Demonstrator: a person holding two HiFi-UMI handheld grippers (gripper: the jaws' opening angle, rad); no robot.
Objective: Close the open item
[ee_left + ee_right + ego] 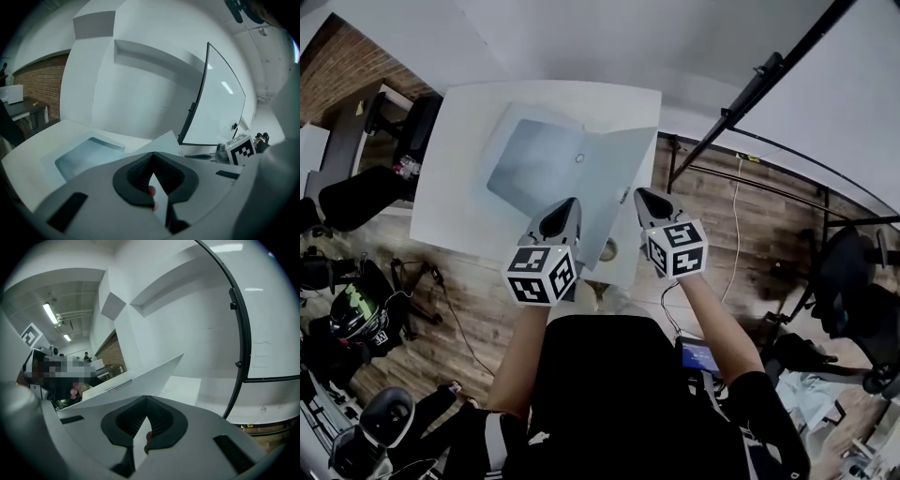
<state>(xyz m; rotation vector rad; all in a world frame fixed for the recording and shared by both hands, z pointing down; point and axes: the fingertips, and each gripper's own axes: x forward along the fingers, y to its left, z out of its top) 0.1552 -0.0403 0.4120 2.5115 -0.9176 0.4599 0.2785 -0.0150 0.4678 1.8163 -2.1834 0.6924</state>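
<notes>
An open grey laptop lies on the white table (pixel 450 216). Its bluish half (pixel 534 164) lies flat and the plain grey half (pixel 619 183) slopes up toward me. My left gripper (pixel 569 203) hangs over the near edge of the sloping half, jaws together with nothing seen between them. My right gripper (pixel 643 195) sits at that half's right edge, also shut and seemingly empty. In the left gripper view the gripper (pixel 151 154) faces the flat half (pixel 86 154) and the raised panel (pixel 161 143). From the right gripper (pixel 146 398) the raised panel (pixel 136 378) shows edge-on.
A small round object (pixel 607 249) rests near the table's front right edge. A black pole frame (pixel 750 94) stands to the right, over wooden floor with cables. A black chair (pixel 356 192) and gear crowd the left side. A black-framed board (pixel 215 103) stands behind.
</notes>
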